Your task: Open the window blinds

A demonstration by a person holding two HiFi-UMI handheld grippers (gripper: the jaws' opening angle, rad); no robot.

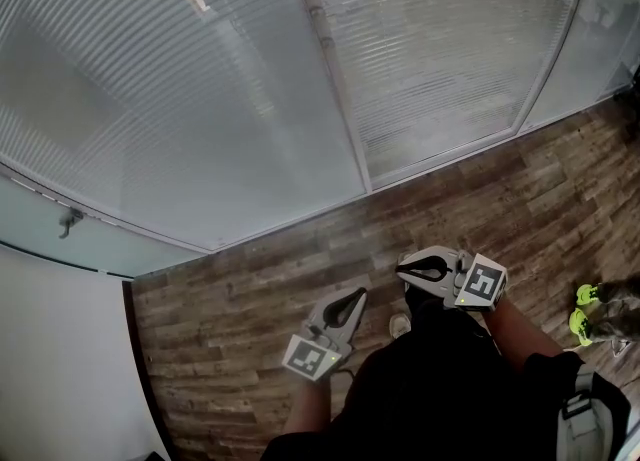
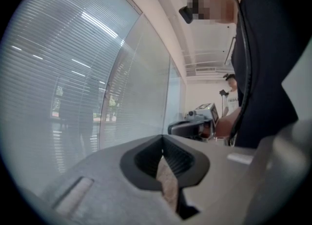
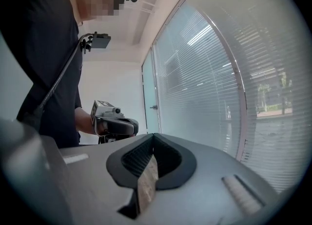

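Grey blinds (image 1: 190, 99) face the left hand-held gripper (image 1: 354, 298) and right hand-held gripper (image 1: 403, 270), both closed, empty.

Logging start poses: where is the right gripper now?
Head view, lower right of centre: the right gripper hangs over the wood floor, jaws together, just right of the left gripper and clear of the blinds.

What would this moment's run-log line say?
phase: before contact | left gripper: shut, empty | right gripper: shut, empty | blinds: lowered, untouched
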